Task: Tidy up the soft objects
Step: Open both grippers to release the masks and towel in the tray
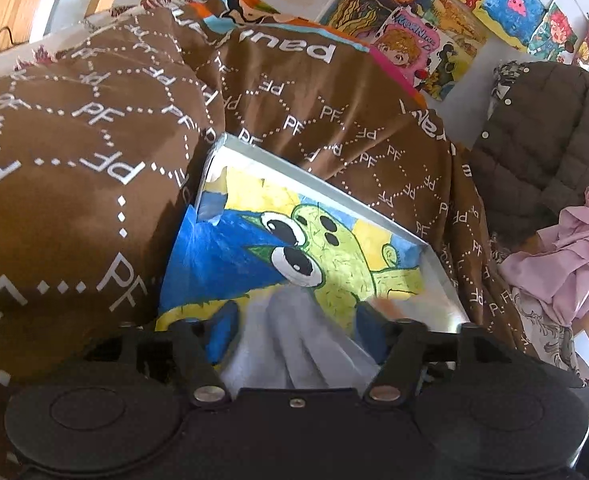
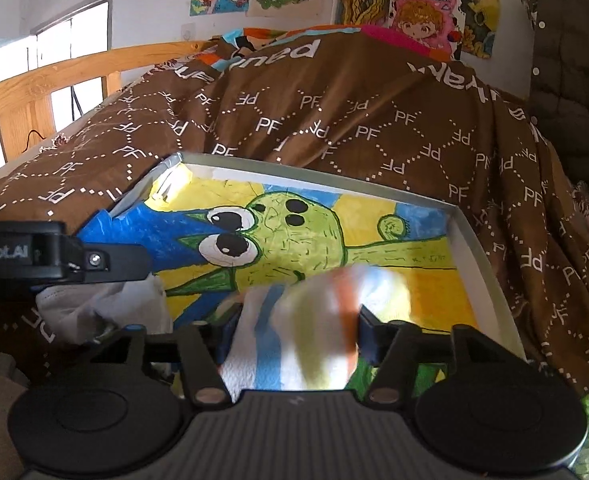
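Note:
A shallow box (image 1: 318, 178) with a painted green cartoon creature inside lies on a bed; it also shows in the right wrist view (image 2: 474, 232). My left gripper (image 1: 298, 324) is shut on a grey-white soft cloth (image 1: 294, 336) over the box's near edge. In the right wrist view my left gripper (image 2: 106, 264) shows at the left with that cloth (image 2: 106, 304) hanging from it. My right gripper (image 2: 298, 324) is shut on a white soft item with blue, yellow and orange stripes (image 2: 310, 320), held over the box floor.
A brown duvet with white "PF" print (image 1: 94, 120) is heaped around the box on the left and behind. A brown puffer jacket (image 1: 542, 136) and a pink garment (image 1: 574, 248) lie at the right. A wooden headboard (image 2: 54, 76) and drawings on the wall (image 2: 426, 8) stand beyond.

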A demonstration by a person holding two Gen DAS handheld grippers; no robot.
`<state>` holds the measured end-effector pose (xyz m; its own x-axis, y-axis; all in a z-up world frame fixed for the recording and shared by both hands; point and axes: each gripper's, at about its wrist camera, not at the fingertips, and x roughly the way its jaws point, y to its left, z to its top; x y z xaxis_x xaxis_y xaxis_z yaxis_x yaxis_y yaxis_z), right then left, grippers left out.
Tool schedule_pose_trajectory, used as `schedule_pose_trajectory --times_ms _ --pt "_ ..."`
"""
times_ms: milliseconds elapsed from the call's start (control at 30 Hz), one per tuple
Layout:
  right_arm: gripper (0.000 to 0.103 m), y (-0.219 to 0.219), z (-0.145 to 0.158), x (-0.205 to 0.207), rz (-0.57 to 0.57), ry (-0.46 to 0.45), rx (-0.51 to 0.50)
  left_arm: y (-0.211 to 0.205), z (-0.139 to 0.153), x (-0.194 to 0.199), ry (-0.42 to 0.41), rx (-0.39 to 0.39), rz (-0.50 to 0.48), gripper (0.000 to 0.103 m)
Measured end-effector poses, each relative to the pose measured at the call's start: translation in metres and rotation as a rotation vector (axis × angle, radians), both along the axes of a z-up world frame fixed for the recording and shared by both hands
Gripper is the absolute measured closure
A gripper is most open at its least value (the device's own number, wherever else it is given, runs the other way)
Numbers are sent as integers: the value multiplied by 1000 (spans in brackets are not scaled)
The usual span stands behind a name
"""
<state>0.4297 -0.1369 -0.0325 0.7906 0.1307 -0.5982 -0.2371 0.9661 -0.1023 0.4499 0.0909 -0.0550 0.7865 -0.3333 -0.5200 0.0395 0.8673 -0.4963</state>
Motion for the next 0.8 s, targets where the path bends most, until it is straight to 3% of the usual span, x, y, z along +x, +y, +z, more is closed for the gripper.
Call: schedule_pose_trajectory --times_ms 200,333,400,567,800 --pt "15 -14 20 -10 -29 -12 35 -4 15 -15 -9 66 37 20" --pt "7 -25 39 -30 -34 -79 34 -6 31 -31 -23 93 67 15" --pt "3 -33 52 -42 -38 -114 62 -7 41 -40 -41 121 91 6" --pt "0 -49 79 -78 -38 -197 87 -18 73 -71 -100 213 143 4" --pt "0 -73 104 -138 -23 -313 72 -37 121 -125 -200 242 179 1"
